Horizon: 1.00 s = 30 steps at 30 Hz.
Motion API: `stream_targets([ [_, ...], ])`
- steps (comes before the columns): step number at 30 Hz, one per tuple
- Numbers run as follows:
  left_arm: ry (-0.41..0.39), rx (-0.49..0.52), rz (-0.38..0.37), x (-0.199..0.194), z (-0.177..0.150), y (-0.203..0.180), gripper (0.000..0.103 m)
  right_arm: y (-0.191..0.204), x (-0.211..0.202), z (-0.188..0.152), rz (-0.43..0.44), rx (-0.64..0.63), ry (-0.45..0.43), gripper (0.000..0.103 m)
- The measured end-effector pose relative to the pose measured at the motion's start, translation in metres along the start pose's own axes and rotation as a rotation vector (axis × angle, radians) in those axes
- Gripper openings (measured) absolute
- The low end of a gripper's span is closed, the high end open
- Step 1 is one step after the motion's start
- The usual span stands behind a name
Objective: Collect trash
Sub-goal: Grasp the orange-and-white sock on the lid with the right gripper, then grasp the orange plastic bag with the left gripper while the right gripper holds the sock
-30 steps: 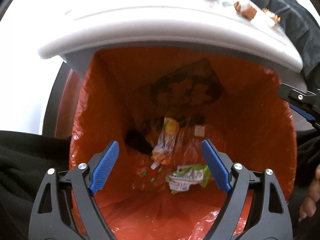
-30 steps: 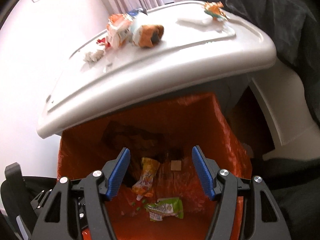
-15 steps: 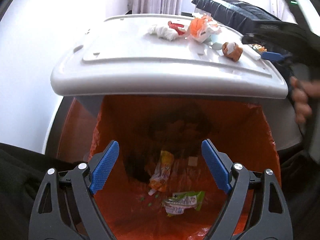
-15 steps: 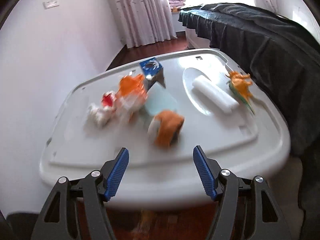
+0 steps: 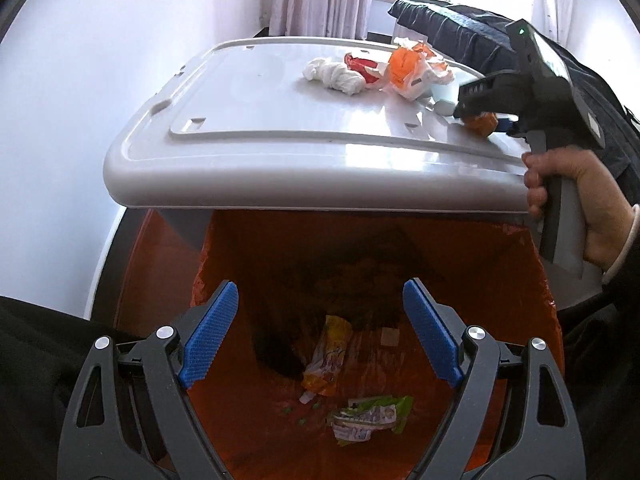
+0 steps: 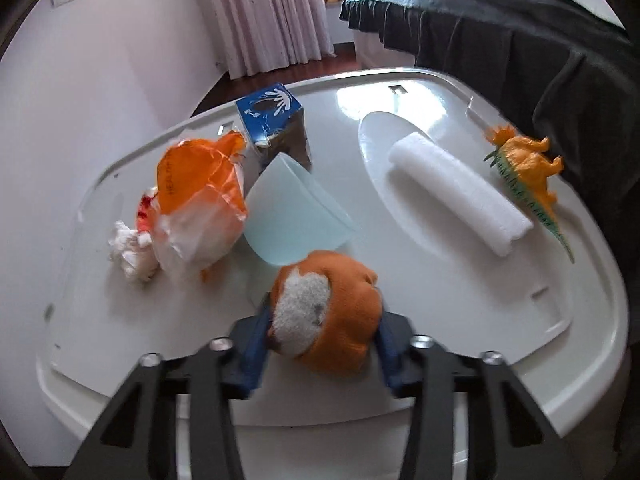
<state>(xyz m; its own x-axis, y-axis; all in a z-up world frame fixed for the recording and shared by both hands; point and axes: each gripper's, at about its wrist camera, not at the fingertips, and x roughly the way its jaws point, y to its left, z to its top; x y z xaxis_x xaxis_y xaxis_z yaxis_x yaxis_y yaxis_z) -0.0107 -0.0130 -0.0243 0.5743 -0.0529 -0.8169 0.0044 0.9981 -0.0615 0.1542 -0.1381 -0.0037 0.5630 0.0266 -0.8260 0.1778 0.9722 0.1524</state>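
My right gripper (image 6: 322,340) is shut on an orange peel (image 6: 326,312) at the near edge of the white table (image 6: 440,280); it also shows in the left wrist view (image 5: 492,122). My left gripper (image 5: 318,340) is open and empty above the orange-lined bin (image 5: 460,248), which holds a yellow wrapper (image 5: 330,356) and a green wrapper (image 5: 372,414). On the table lie an orange-and-white bag (image 6: 196,204), a crumpled white tissue (image 6: 130,246), a red wrapper (image 5: 362,66) and a pale blue cup (image 6: 294,216).
A blue carton (image 6: 274,120), a white foam roll (image 6: 456,192) and an orange toy dinosaur (image 6: 524,168) sit on the table's far side. A dark-covered bed (image 6: 520,40) stands to the right. A white wall (image 6: 80,60) is on the left.
My right gripper rose from over the bin to the table, then closed on the orange peel. My left gripper pulled back a little from the bin and stayed open.
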Motion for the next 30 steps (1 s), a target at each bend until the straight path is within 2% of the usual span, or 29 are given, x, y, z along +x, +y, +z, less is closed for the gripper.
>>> stream_targets([
  [3, -0.011, 0.002, -0.008, -0.004, 0.001, 0.0, 0.083, -0.006, -0.007, -0.004, 0.012, 0.014, -0.003, 0.028],
  [7, -0.025, 0.019, -0.027, -0.015, 0.013, -0.002, 0.083, -0.02, -0.035, 0.001, 0.068, 0.09, -0.001, 0.028],
  [11, -0.104, 0.093, -0.035, -0.028, 0.046, -0.018, 0.083, -0.029, -0.085, 0.014, 0.19, 0.108, -0.037, 0.028],
  [13, -0.128, 0.141, -0.027, -0.025, 0.066, -0.031, 0.083, -0.037, -0.109, 0.019, 0.195, 0.082, -0.086, 0.028],
  [16, -0.162, 0.208, -0.06, -0.012, 0.1, -0.056, 0.086, -0.054, -0.134, 0.026, 0.145, 0.054, -0.177, 0.028],
  [18, -0.197, 0.267, -0.042, 0.002, 0.12, -0.076, 0.086, -0.065, -0.14, 0.024, 0.104, 0.054, -0.22, 0.028],
  [23, -0.257, 0.408, -0.015, 0.043, 0.155, -0.11, 0.086, -0.092, -0.127, 0.026, 0.15, 0.164, -0.18, 0.028],
  [30, -0.217, 0.539, 0.017, 0.092, 0.173, -0.123, 0.086, -0.099, -0.14, 0.027, 0.188, 0.182, -0.213, 0.029],
])
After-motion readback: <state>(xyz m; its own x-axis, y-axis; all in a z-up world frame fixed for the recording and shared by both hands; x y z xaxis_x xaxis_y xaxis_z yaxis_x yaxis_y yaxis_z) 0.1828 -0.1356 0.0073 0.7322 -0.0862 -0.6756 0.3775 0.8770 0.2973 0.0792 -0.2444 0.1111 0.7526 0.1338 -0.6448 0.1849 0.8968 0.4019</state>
